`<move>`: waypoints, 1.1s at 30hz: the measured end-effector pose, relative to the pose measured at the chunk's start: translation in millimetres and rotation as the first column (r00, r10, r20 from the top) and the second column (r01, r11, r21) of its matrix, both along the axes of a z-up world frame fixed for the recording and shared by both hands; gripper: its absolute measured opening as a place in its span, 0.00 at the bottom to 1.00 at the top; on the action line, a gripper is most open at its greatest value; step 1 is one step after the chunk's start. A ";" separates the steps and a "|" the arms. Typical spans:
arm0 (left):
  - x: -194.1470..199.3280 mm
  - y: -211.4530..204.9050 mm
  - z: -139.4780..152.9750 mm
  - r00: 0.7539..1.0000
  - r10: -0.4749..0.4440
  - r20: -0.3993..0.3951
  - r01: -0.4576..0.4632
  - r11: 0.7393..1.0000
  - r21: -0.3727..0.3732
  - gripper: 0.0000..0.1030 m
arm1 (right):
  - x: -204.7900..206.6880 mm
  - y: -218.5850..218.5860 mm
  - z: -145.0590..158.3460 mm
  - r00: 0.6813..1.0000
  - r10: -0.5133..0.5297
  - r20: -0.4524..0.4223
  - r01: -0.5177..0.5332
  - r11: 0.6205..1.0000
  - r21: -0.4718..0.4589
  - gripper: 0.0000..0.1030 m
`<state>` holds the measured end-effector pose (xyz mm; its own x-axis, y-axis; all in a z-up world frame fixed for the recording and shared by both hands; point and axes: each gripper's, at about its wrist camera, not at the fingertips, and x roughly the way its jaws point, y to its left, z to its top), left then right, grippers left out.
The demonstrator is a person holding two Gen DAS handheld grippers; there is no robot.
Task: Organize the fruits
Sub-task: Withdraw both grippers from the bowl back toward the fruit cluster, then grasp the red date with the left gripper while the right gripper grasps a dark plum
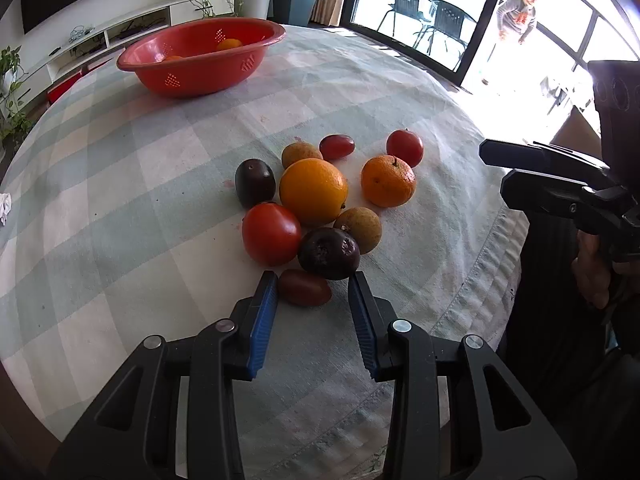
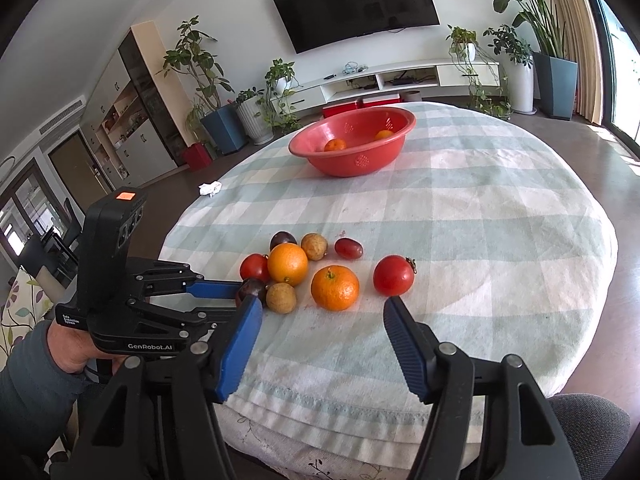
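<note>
On the counter [image 1: 140, 208] we count two oranges [image 1: 313, 191] [image 1: 388, 180], two tomatoes [image 1: 271, 234] [image 1: 405, 147], two dark plums [image 1: 255, 183] [image 1: 329, 253], two longans [image 1: 301, 154] [image 1: 358, 229], two oblong red fruits [image 1: 337, 147] [image 1: 305, 288]; one red bowl [image 1: 208, 76] holds two more oranges [image 2: 335, 145] [image 2: 383, 135].

Black left gripper [image 1: 313, 284], blue ribbed fingers [image 1: 264, 320], grey sleeve [image 2: 28, 376]

Big dark TV [image 2: 354, 2] on the far wall, with a long white media console [image 2: 404, 80] under it — cables and small gadgets sit in its cubbies. Potted plants [image 2: 208, 92] everywhere along that wall, plus a tall one in a dark blue planter [image 2: 554, 80] far right. A crumpled white tissue [image 2: 210, 189] lies at the left edge of the checked tablecloth [image 2: 480, 220]. Out past the glass door, black patio chairs [image 1: 430, 20] and a person [image 1: 518, 14] standing in the sun.
</note>
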<state>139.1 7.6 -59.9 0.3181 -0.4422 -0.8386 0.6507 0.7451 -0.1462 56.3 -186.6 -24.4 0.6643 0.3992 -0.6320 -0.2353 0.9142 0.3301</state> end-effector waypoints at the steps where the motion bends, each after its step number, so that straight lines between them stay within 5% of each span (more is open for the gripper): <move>1: 1.4 0.5 0.0 1.000 0.001 -0.001 -0.001 1.000 -0.003 0.33 | -0.2 0.1 0.2 1.000 0.001 0.001 -0.001 1.000 0.000 0.65; 27: -3.1 14.0 1.2 0.998 0.055 -0.020 -0.055 0.998 -0.023 0.29 | 1.0 1.3 -5.3 1.000 -0.004 -0.016 0.004 1.000 -0.005 0.63; 33: -2.4 11.7 1.3 0.998 0.058 -0.018 -0.058 0.998 -0.017 0.36 | 0.4 1.4 -5.8 1.000 0.000 -0.015 0.000 1.000 -0.009 0.63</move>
<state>136.8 19.3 -58.6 0.3285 -0.4381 -0.8368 0.6037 0.7788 -0.1707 56.7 -185.2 -30.2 0.6546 0.3934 -0.6455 -0.2303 0.9171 0.3253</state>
